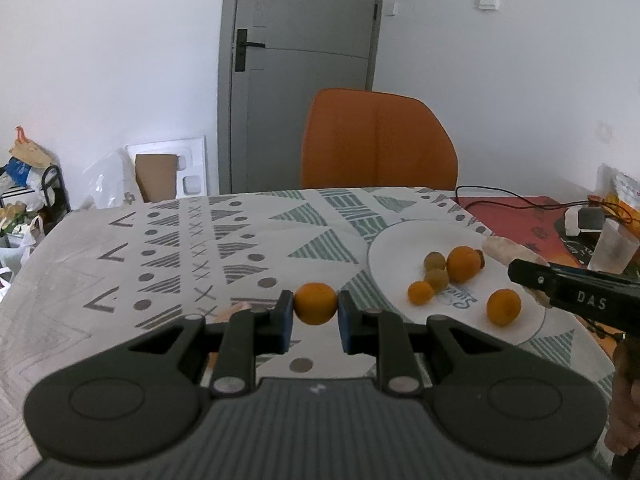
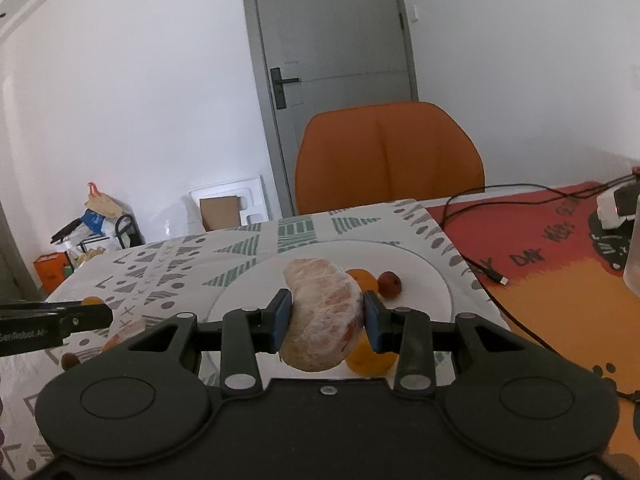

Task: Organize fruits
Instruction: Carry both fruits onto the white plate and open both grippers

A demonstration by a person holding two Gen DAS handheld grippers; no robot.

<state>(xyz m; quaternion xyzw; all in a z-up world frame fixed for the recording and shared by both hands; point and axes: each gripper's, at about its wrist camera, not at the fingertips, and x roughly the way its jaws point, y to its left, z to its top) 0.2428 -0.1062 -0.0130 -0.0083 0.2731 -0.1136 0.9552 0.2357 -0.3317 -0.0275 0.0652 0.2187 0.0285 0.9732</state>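
Left wrist: small orange [image 1: 315,303] between left hand-held gripper [image 1: 314,317] pads.

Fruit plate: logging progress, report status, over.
Left gripper shut on small orange. Right gripper shut on peeled citrus piece over plate. Nothing in the way.

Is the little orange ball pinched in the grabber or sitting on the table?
Pinched. The left gripper is shut on the small orange fruit, with a blue pad pressing each side, and the fruit sits above the patterned tablecloth.
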